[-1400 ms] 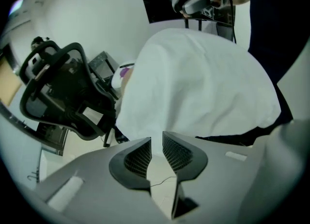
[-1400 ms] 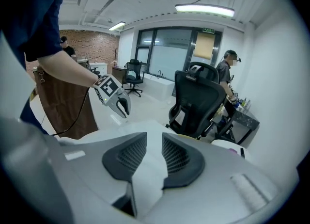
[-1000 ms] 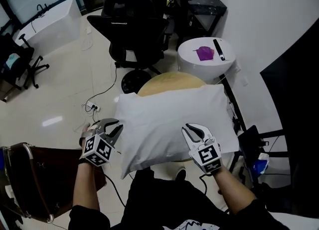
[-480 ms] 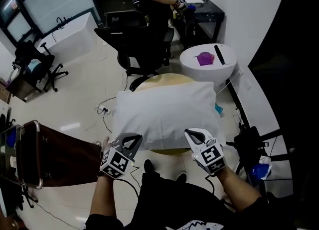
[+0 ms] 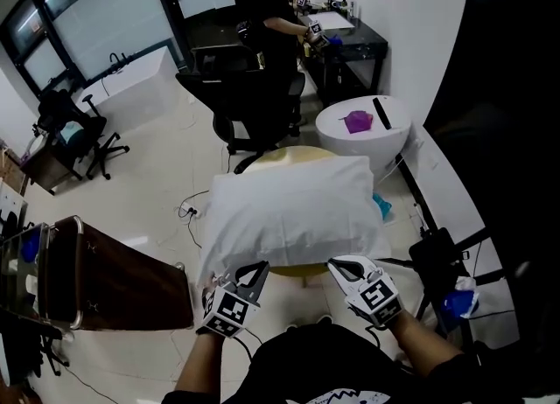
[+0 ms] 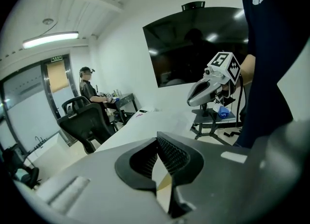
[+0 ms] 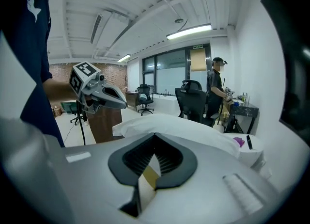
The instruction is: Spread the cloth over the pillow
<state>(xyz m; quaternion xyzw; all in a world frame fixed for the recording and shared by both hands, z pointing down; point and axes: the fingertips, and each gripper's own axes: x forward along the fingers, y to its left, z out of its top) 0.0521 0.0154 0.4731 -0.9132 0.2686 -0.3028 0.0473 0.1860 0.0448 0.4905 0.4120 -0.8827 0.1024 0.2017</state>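
Observation:
A white pillow [image 5: 289,210] lies on a round yellowish table [image 5: 280,156], and I cannot tell a separate cloth from its white covering. Just off the pillow's near edge, my left gripper [image 5: 260,268] is shut, tips touching, nothing visible between them. My right gripper [image 5: 337,263] is likewise shut at that edge, further right. The left gripper view has its jaws [image 6: 156,139] closed in front of the pillow [image 6: 145,123], with the right gripper [image 6: 190,103] alongside. From the right gripper [image 7: 155,136], the pillow [image 7: 169,123] stretches ahead and the left gripper [image 7: 123,103] hangs beside it.
A white round side table [image 5: 363,135] behind the pillow carries a purple item [image 5: 357,121] and a black bar. A black office chair [image 5: 245,96] and a standing person [image 5: 267,9] are beyond. A brown cabinet [image 5: 114,275] stands left, a black stand [image 5: 437,254] right.
Both grippers went from open at the pillow's near side to shut and drew back toward me. The view pulled back too, so the pillow sits further off.

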